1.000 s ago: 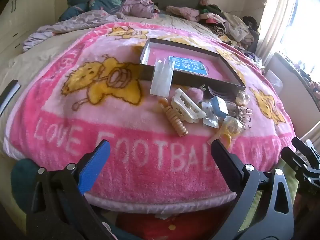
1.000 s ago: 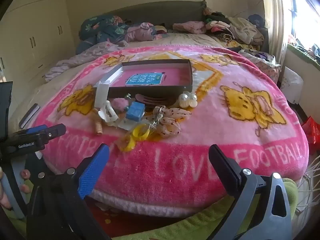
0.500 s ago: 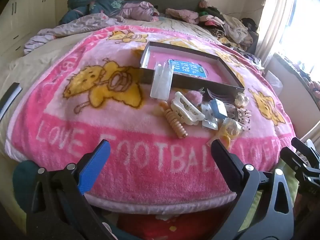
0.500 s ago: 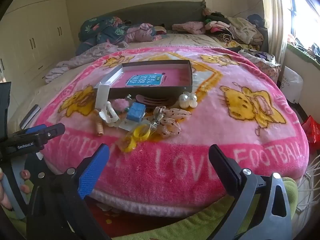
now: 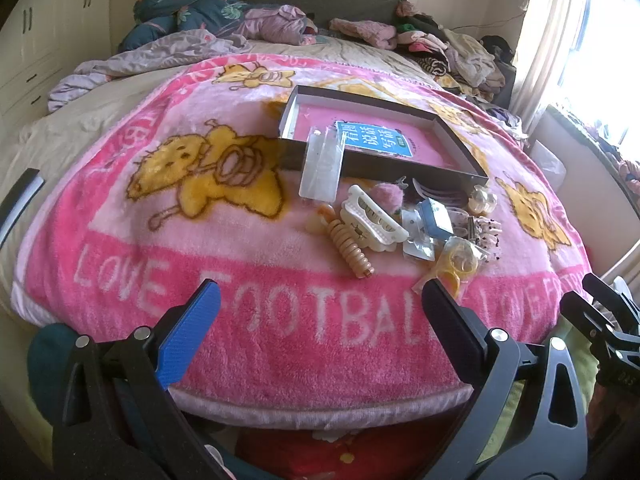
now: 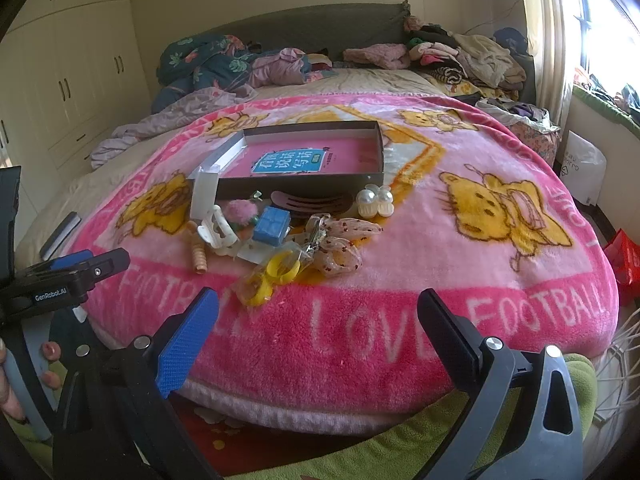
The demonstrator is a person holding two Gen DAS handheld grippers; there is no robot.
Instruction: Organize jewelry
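A dark shallow box with a pink inside and a blue label lies on the pink blanket. In front of it lies a pile of accessories: a white claw clip, a beige spiral tie, a small blue box, yellow rings in a bag, a dotted bow, pearl clips and a clear plastic case. My left gripper and right gripper are open and empty, short of the bed's near edge.
The pink blanket covers the bed's near end. Heaped clothes and bedding lie at the headboard. Wardrobes stand on the left, a window on the right. The left gripper also shows at the right wrist view's left edge.
Both views have crept slightly closer to the bed. The objects have not moved and both grippers stay open.
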